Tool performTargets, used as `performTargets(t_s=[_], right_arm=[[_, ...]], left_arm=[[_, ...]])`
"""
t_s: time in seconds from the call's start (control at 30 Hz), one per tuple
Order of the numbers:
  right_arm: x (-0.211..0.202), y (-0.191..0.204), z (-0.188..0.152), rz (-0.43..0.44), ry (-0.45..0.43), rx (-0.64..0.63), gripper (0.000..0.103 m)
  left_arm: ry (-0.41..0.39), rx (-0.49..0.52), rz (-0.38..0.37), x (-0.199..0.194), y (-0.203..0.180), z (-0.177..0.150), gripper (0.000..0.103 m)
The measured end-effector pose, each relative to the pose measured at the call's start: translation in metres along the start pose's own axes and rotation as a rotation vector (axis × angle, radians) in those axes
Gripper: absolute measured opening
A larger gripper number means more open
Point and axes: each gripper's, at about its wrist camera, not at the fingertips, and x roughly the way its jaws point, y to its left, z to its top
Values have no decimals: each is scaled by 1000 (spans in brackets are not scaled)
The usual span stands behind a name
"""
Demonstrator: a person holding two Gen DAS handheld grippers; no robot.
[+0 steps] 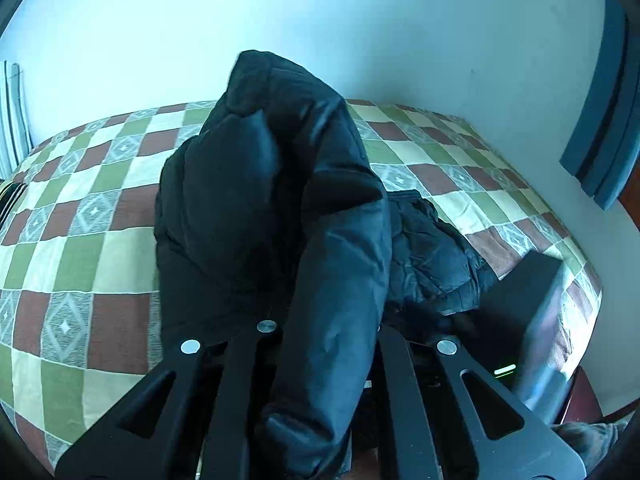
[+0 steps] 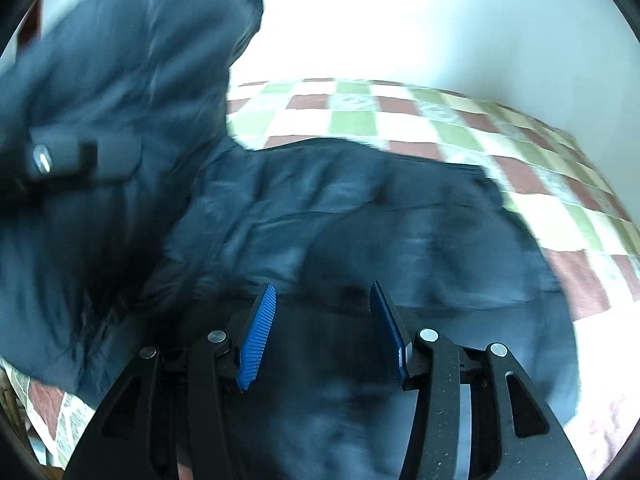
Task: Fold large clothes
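A large dark navy puffer jacket (image 1: 256,200) lies on a checked bedspread (image 1: 80,240). My left gripper (image 1: 320,344) is shut on a fold of the jacket and holds it raised above the bed; the cloth hides the fingertips. In the right wrist view the jacket (image 2: 360,220) spreads across the bed, its left part lifted by the left gripper (image 2: 52,160). My right gripper (image 2: 322,300) is open just above the jacket's near edge, its blue pads (image 2: 260,332) apart and empty. That view is motion-blurred.
The bed (image 2: 440,120) stands against a pale wall (image 1: 280,20). A dark box-like object (image 1: 524,304) with a green light lies at the bed's right edge. A blue frame (image 1: 600,120) hangs on the right wall. A striped curtain (image 1: 12,120) is far left.
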Motion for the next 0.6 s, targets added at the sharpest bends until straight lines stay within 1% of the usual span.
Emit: performTargets(t_s=[0.13,0.2,0.3,0.4,0.5,0.6], right_arm=[[-19,-45,-5,-78,5,31,55],[-26,-66,-10,-123,11,41,55],[-32,-89,-17,-148,21,65,55],[-38,-114,-24,-169,25,100,55],[-41,-130,-30,-184,27,124,55],[-44,-146,-37,-215,32,143,55]], left_arm=[[16,36,-7,16,-27,-2,8],[22,62,0,24,-42,-3,8],[40,106,11,39,-65,-7,8],[77,139,-3,59,-87,-13,8],[110,192,0,79,-113,-22,8],[118,242,9,92,-136,-31,8]])
